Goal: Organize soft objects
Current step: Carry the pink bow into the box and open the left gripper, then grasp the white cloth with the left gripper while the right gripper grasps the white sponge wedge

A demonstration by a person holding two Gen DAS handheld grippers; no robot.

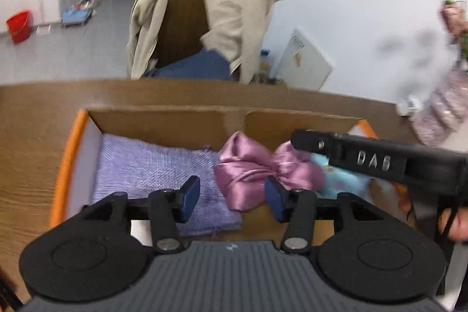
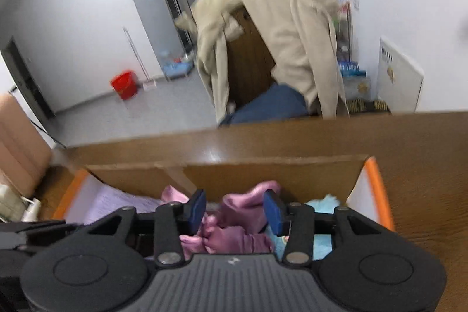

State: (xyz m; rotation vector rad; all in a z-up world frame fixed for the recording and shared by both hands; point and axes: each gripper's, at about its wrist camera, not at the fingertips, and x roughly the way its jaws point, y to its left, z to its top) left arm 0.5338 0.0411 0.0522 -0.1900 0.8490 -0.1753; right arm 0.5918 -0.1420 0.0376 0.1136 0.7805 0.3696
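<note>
An open cardboard box [image 1: 163,122] with orange flaps sits on a brown wooden table [image 1: 32,136]. Inside lie a folded lavender cloth [image 1: 152,163], a shiny pink satin cloth [image 1: 251,165] and a light blue soft item [image 1: 345,180]. My left gripper [image 1: 232,195] is open and empty, hovering over the box above the lavender and pink cloths. My right gripper [image 2: 235,209] is open just above the pink satin cloth [image 2: 234,236], with the blue item [image 2: 321,203] to its right and the lavender cloth [image 2: 117,201] to its left. The right gripper's black body [image 1: 377,160] crosses the left wrist view.
Behind the table stands a wooden chair [image 1: 187,28] draped with a beige coat [image 1: 234,8] and a blue garment [image 1: 196,66]. A red bucket [image 1: 19,25] sits on the grey floor. A white panel [image 1: 307,60] leans on the wall. Pink flowers [image 1: 453,16] stand at right.
</note>
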